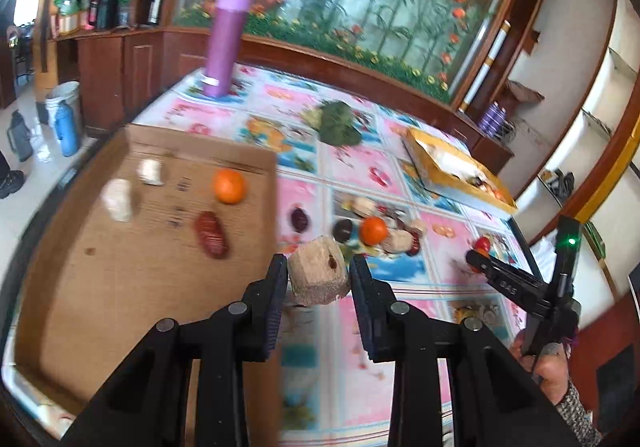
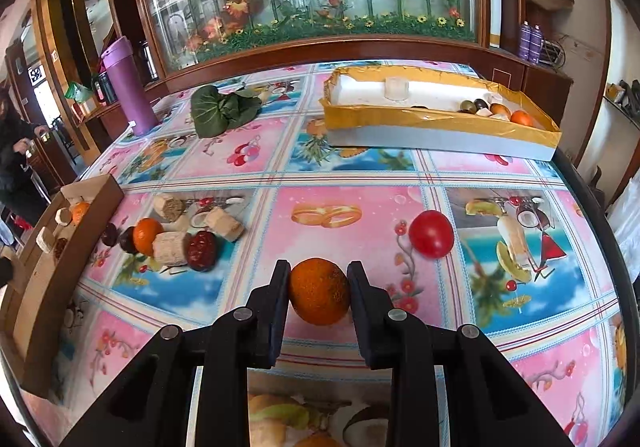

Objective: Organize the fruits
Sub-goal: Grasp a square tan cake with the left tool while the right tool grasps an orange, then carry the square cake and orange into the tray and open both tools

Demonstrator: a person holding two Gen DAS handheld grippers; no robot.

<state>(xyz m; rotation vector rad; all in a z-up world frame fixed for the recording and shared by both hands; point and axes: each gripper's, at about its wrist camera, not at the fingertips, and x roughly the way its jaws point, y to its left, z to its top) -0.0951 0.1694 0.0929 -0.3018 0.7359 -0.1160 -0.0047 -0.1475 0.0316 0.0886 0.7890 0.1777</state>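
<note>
Both wrist cams look fwd-down along fingers, close over table; shared: fruit pile, yellow-rimmed box.

Left gripper and right gripper both clamped, angled downward

Blurred by motion in the left wrist view: flat brown cardboard tray, with two pale chunks on it too smeared to identify. Cut off at the right wrist view's left edge: the same tray. Half hidden behind the yellow-taped white box's near wall: small fruits, kinds unclear. Bottom of that view: printed tabletop covered by black claw arms.
</note>
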